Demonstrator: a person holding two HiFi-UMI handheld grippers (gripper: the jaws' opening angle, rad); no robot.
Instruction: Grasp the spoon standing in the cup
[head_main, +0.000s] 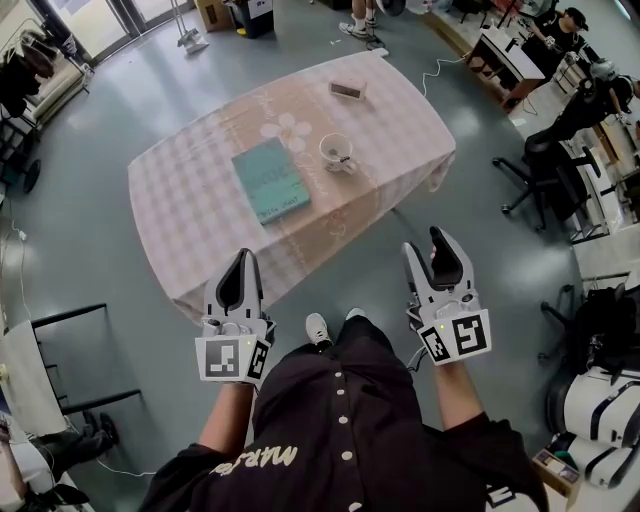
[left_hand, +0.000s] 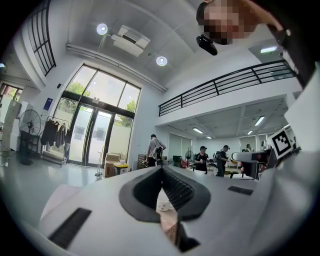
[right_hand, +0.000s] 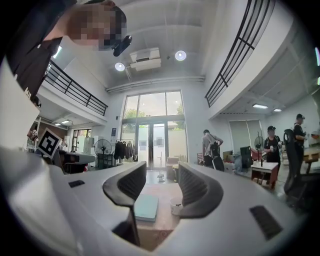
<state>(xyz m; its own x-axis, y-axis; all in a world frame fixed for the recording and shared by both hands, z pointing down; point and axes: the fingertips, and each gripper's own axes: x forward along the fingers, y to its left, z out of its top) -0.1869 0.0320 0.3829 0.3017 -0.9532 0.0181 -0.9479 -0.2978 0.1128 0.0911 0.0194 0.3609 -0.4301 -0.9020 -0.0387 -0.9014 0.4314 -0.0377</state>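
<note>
A white cup (head_main: 335, 152) stands on the table's pink checked cloth (head_main: 200, 200), to the right of a teal book (head_main: 270, 180). A spoon (head_main: 344, 159) rests in the cup, too small to make out well. Both grippers hover off the table's near edge, in front of the person's body and well short of the cup. My left gripper (head_main: 243, 260) (left_hand: 161, 169) is shut, with its pads touching and nothing held. My right gripper (head_main: 426, 246) (right_hand: 162, 169) is open and empty. The cup (right_hand: 176, 205) and book (right_hand: 146, 206) show low between its jaws, far ahead.
A small box (head_main: 347, 90) lies near the table's far edge. Black office chairs (head_main: 530, 170) and desks with people fill the right side. A dark metal frame (head_main: 70, 360) stands on the floor at the left. Grey floor surrounds the table.
</note>
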